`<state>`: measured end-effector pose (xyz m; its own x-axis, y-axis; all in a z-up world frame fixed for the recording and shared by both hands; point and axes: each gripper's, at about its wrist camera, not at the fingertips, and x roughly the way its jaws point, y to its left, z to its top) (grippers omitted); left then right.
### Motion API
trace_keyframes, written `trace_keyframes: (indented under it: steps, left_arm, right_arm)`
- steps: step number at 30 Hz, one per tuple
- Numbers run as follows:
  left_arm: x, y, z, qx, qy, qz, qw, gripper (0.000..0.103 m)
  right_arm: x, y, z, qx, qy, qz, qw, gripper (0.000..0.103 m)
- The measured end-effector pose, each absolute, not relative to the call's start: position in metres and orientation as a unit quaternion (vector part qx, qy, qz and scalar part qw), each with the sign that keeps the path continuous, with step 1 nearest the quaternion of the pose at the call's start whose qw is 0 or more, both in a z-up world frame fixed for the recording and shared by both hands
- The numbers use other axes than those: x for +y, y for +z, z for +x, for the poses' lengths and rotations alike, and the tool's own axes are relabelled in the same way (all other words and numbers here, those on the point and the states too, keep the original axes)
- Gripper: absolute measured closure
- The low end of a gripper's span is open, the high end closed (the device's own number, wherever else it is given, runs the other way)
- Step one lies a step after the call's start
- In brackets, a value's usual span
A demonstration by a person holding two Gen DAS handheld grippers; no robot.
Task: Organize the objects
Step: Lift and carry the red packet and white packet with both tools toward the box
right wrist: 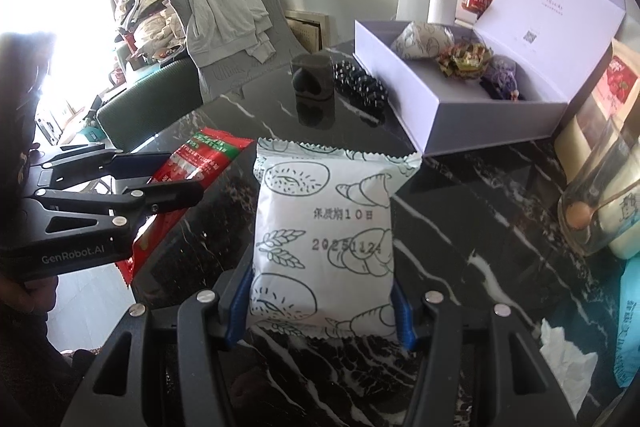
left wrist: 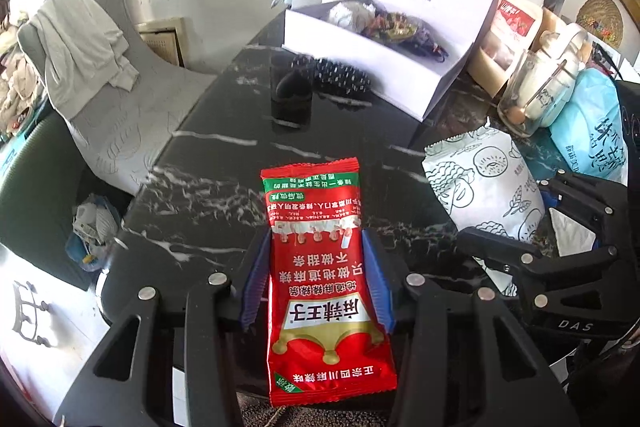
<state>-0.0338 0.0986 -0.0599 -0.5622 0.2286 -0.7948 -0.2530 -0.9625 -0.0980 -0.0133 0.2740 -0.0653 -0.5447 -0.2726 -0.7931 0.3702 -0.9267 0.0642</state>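
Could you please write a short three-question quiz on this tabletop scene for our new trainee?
1. True or false: the left gripper is shut on the red snack packet.
2. What does the right gripper hold? A) a glass jar B) the white pastry packet C) a paper roll
3. Is the lid of the white box on the black marble table open or shut?

Key: 1 true; 2 B; 3 open, with wrapped items already inside.

One red snack packet (left wrist: 320, 267), two white pastry packets (right wrist: 324, 239), two paper rolls (right wrist: 424, 1)
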Motion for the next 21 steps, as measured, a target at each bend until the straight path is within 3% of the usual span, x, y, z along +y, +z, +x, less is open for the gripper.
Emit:
trace_keyframes:
  steps: [21]
  left_arm:
    - [0.167, -0.005, -0.043, 0.064, 0.879, -0.413, 0.228, 0.06]
  right_arm:
    - [0.318, -0.021, 0.006, 0.044, -0.902, 0.414, 0.114, 0.046]
